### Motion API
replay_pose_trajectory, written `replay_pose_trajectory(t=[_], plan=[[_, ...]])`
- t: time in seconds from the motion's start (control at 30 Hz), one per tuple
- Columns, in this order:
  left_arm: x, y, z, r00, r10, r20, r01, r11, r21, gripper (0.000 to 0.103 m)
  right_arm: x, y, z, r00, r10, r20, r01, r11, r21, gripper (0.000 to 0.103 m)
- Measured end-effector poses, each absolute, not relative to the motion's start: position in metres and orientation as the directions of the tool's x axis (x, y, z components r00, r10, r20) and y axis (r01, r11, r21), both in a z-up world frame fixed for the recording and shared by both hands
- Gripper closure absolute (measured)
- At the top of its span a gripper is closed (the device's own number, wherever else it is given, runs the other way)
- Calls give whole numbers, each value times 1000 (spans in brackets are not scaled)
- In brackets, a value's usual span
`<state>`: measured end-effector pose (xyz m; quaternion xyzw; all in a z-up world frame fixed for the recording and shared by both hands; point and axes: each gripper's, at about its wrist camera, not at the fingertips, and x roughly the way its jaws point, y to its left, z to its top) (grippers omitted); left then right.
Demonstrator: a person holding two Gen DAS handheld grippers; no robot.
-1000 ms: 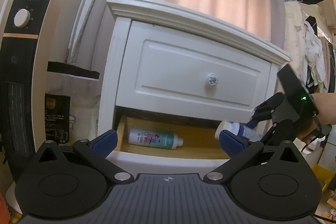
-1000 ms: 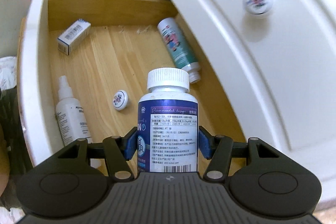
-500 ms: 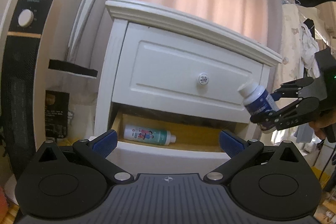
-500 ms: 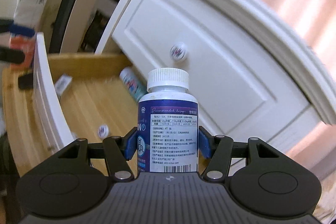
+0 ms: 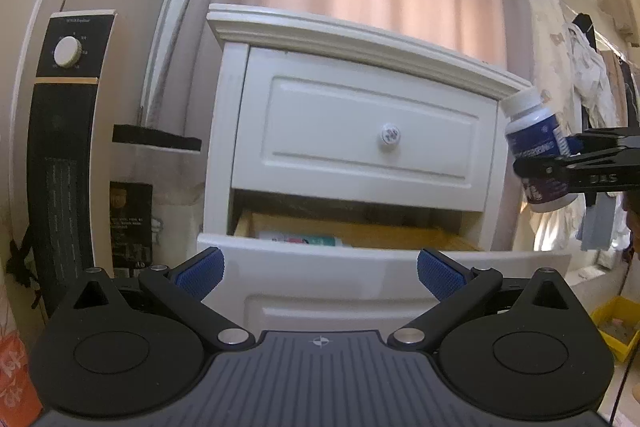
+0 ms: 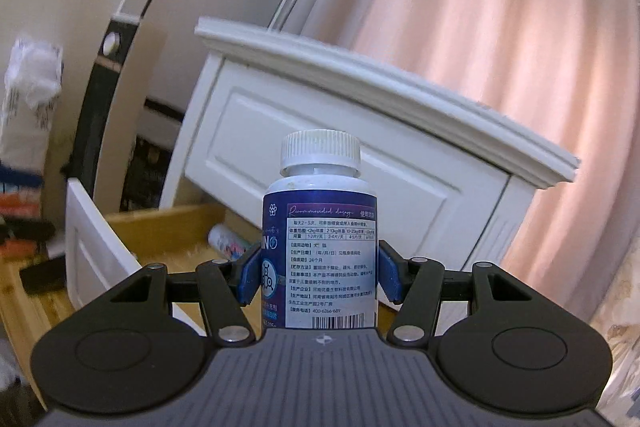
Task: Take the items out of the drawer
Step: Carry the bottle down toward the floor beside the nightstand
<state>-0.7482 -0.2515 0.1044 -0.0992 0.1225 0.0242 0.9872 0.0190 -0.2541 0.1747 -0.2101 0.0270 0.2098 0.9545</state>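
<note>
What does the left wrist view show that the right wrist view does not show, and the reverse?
Only the left wrist view shows the open left gripper, the top drawer's knob, hanging clothes and a yellow bin. Only the right wrist view shows the printed label of the bottle and a white bag at far left. Both show the right gripper shut on the bottle, the white nightstand, the open bottom drawer, the tube inside and the pink curtain.
</note>
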Motion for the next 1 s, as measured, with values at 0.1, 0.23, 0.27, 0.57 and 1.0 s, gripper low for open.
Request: replay_pose_trajectory(t=[0.1,0.23,0.27,0.57,1.0], plan=[[-757,-255,105,969,29,-245,-76,980,-184,0,-3,-250,165,913,401,-81,-400,834,-379,45],[-767,-259,100,968,57,-246,-100,981,-168,0,-25,-237,139,907,421,-21,-400,844,-359,45],[-769,-261,97,966,68,-250,-110,981,-160,0,-32,-236,132,902,431,-14,-407,842,-354,45],[-793,-281,62,953,126,-277,-164,979,-118,0,-60,-233,55,889,458,31,-434,861,-264,45],[-803,-282,24,923,154,-353,-197,976,-89,0,-20,-192,-99,803,562,-197,-574,819,-3,45]])
